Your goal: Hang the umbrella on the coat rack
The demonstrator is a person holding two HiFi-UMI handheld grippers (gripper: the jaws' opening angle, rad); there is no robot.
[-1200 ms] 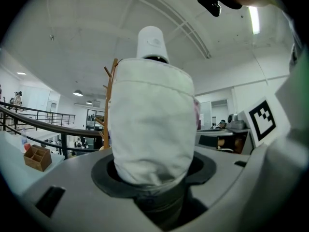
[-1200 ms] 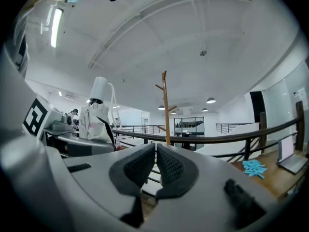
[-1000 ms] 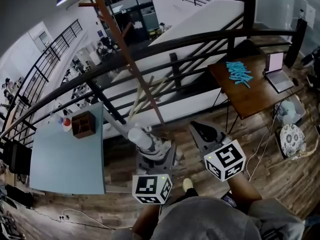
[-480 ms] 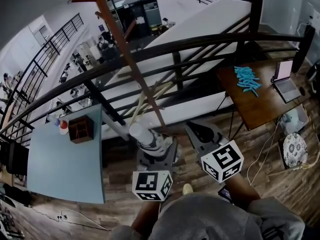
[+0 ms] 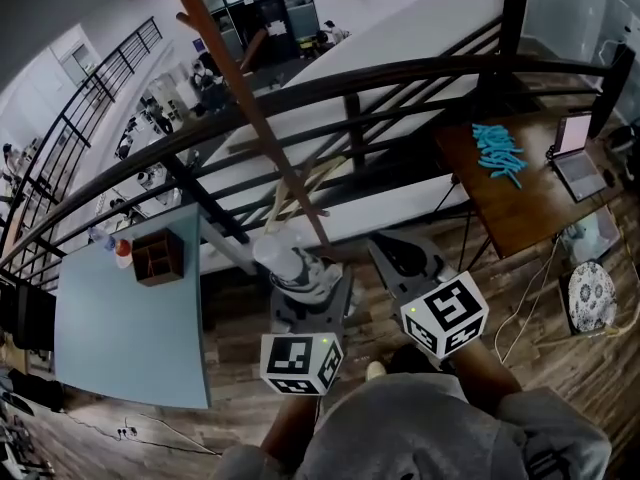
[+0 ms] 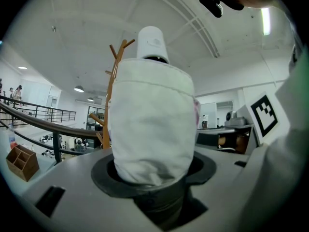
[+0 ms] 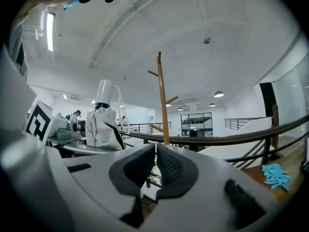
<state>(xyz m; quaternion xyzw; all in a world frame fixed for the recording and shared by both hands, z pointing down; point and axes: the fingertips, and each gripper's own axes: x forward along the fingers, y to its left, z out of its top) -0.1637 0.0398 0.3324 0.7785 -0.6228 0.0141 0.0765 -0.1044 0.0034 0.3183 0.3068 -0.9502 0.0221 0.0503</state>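
Room, head view: wooden floor (image 5: 560, 368) lay under you, and a black railing (image 5: 400, 73) curved across ahead of you.
Coat rack, head view: the coat rack (image 5: 250, 118) showed as a brown wooden pole. It slanted from just beyond your grippers to the picture's top left, crossing the railing.
Umbrella, head view: the folded white umbrella (image 5: 285, 263) stood in your left gripper (image 5: 300, 290), just beside the foot of the rack's pole.
Right gripper, head view: your right gripper (image 5: 388, 250) hung beside the left one, apart from the umbrella.
Blue table: the blue table (image 5: 120, 348) was at your left. A wooden box (image 5: 158, 258) stood at its far right corner, with a bottle (image 5: 122, 253) beside the box.
Brown desk: the brown desk (image 5: 510, 213) was at your right. Blue pieces (image 5: 497, 151) were heaped by its far edge, and a laptop (image 5: 585, 168) lay toward its right edge.
Left gripper view: your jaws were clamped round the umbrella's white cloth. Its white cap (image 6: 152, 42) pointed up, and the rack's pegs showed behind it at the left.
Right gripper view: your jaws were brought together with nothing between them. The rack's pole rose straight ahead, and the umbrella stood off to the left.
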